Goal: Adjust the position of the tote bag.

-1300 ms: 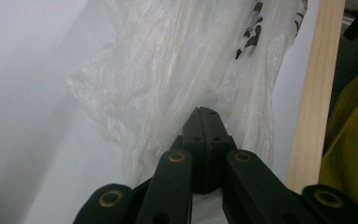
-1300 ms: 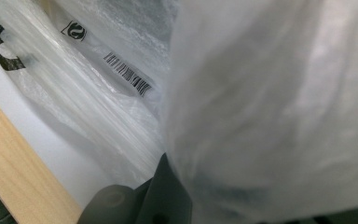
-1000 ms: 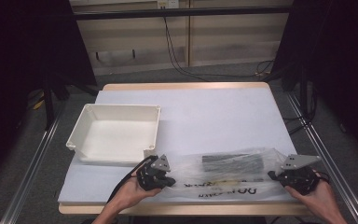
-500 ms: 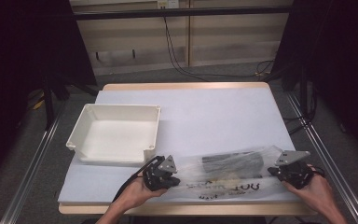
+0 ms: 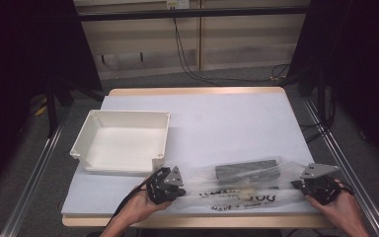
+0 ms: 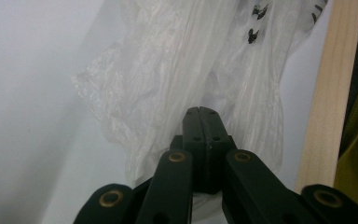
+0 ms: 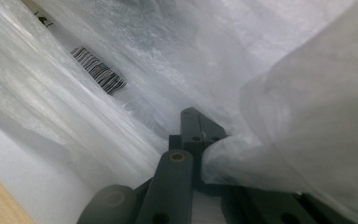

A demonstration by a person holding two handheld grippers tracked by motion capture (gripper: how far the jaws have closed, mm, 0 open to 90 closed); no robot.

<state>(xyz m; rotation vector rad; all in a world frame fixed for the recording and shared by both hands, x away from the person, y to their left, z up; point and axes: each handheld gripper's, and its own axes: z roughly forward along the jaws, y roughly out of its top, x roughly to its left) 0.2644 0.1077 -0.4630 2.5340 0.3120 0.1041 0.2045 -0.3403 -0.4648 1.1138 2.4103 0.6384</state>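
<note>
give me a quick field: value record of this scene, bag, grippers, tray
bag: clear plastic bag with black print, flat near the table's front edge, a dark flat item inside
left gripper: shut on the bag's left end
right gripper: shut on the bag's right end
tray: white tray, empty, behind the left gripper, apart from the bag
</note>
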